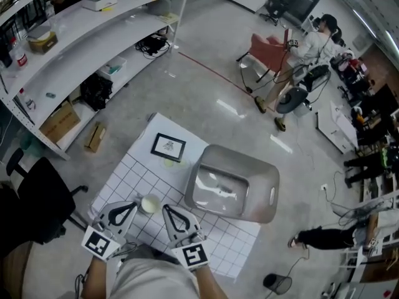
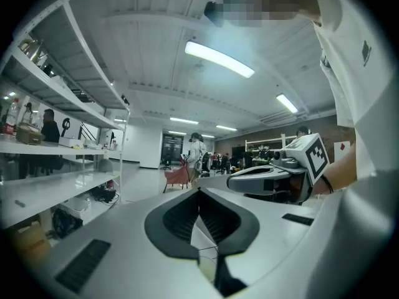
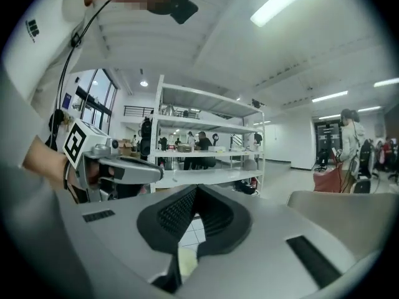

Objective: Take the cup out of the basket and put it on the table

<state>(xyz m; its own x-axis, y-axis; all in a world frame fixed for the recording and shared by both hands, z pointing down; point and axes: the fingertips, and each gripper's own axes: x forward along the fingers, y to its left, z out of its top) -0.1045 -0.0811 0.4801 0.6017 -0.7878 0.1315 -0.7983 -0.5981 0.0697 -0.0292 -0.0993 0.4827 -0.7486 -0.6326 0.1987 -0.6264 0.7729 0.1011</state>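
Cup, round, pale, on gridded mat, rounded grey basket, left gripper, right gripper, fingers pressed together

**Light:** bright, even, cool white in all your views.
**Source:** overhead. One ceiling tube shows in your left gripper view and a second strip in your right gripper view, both blown out to white.
**Glare:** pale streaks on the polished floor; a soft sheen inside the basket.
**Shadows:** faint and soft-edged.
**Distortion:** strong fisheye. Your shelves bow, and the corners darken to black.
**Focus:** the gripper views are soft close to the lens and sharper farther off.
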